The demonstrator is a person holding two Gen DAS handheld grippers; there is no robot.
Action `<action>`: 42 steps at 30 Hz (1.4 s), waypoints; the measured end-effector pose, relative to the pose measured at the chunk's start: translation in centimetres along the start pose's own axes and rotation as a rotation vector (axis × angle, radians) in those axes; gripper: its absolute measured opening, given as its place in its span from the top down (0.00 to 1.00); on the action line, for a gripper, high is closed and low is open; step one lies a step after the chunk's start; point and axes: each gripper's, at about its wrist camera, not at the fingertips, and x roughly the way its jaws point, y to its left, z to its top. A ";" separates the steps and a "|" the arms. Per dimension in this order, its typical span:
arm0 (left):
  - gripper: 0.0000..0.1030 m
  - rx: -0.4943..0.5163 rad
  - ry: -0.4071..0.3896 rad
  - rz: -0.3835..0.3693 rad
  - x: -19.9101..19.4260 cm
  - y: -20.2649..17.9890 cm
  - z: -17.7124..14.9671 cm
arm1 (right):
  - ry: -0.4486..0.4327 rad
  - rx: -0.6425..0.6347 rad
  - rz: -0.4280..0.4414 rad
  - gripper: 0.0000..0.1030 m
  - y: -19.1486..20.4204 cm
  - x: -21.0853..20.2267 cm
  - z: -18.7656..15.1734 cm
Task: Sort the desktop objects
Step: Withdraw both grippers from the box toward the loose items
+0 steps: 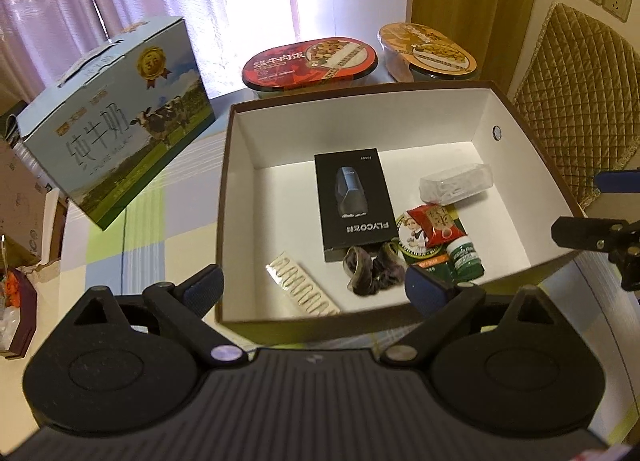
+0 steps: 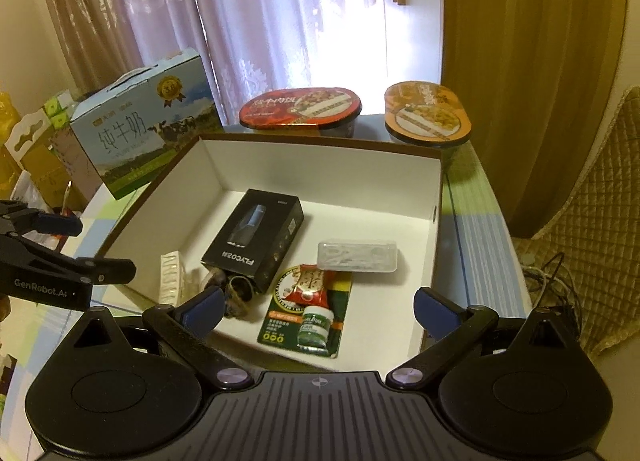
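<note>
The brown cardboard box with a white inside point(image 1: 240, 165) sits on the checked table point(image 1: 132, 229), just ahead of both tools. In it lie a black shaver carton point(image 1: 354, 201), a clear plastic case point(image 1: 456, 183), a green flat packet point(image 2: 304, 313) with a red sachet point(image 1: 438, 227) and a small green-labelled bottle point(image 1: 464, 261) on top, a dark hair scrunchie point(image 1: 372, 269) and a white comb-like strip point(image 1: 300, 285). The left tool point(image 1: 314, 285) hovers over the box's near wall, spread wide and empty. The right tool point(image 2: 316, 305) is likewise wide and empty above the packet.
</note>
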 end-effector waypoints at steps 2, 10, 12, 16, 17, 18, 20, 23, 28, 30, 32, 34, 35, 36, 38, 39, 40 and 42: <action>0.07 -0.006 -0.007 0.006 -0.7 0.2 -0.6 | -0.009 0.003 -0.002 0.04 0.3 -0.6 -0.4; 0.07 -0.017 -0.031 0.017 -3.3 0.6 -2.5 | -0.026 0.010 -0.002 0.04 1.6 -2.4 -2.0; 0.07 -0.018 -0.039 0.021 -3.9 0.7 -2.9 | -0.034 -0.001 -0.006 0.04 1.9 -2.8 -2.5; 0.07 -0.015 -0.051 0.026 -4.8 0.9 -3.5 | -0.031 -0.011 -0.020 0.04 2.5 -3.1 -3.5; 0.07 -0.015 -0.054 0.027 -5.0 1.0 -3.6 | -0.030 -0.010 -0.019 0.04 2.6 -3.3 -3.7; 0.07 -0.015 -0.055 0.027 -5.2 1.0 -3.8 | -0.029 -0.009 -0.017 0.04 2.7 -3.3 -3.9; 0.07 -0.015 -0.055 0.027 -5.4 1.1 -4.1 | -0.032 -0.011 -0.017 0.04 2.9 -3.5 -4.4; 0.07 -0.015 -0.051 0.025 -5.5 1.1 -4.7 | -0.029 -0.018 -0.019 0.04 3.3 -3.7 -5.0; 0.07 -0.026 -0.027 0.016 -5.5 1.1 -6.2 | -0.016 -0.018 -0.003 0.04 3.9 -3.8 -6.1; 0.07 -0.030 -0.014 0.016 -5.4 1.1 -7.0 | -0.009 -0.015 0.002 0.04 4.0 -3.8 -6.6; 0.07 -0.032 0.002 0.018 -5.2 1.0 -7.9 | 0.005 -0.012 0.007 0.04 4.1 -3.7 -7.4; 0.07 -0.037 0.024 0.011 -4.8 1.0 -8.9 | 0.024 -0.011 0.014 0.04 4.2 -3.4 -8.1; 0.07 -0.040 0.035 0.009 -4.7 1.0 -9.4 | 0.033 -0.014 0.016 0.04 4.2 -3.3 -8.5; 0.07 -0.043 0.048 0.007 -4.5 1.0 -9.9 | 0.043 -0.018 0.013 0.04 4.2 -3.2 -9.0; 0.07 -0.048 0.074 0.008 -4.1 1.0 -10.9 | 0.060 -0.026 0.007 0.04 4.1 -3.1 -9.8; 0.07 -0.050 0.088 0.008 -3.9 0.9 -11.4 | 0.070 -0.023 0.008 0.04 4.1 -2.9 -10.2; 0.07 -0.054 0.102 0.004 -3.7 0.9 -11.9 | 0.079 -0.018 0.013 0.04 4.0 -2.8 -10.6; 0.07 -0.063 0.127 0.001 -3.2 0.8 -12.7 | 0.094 -0.014 0.019 0.04 3.9 -2.6 -11.2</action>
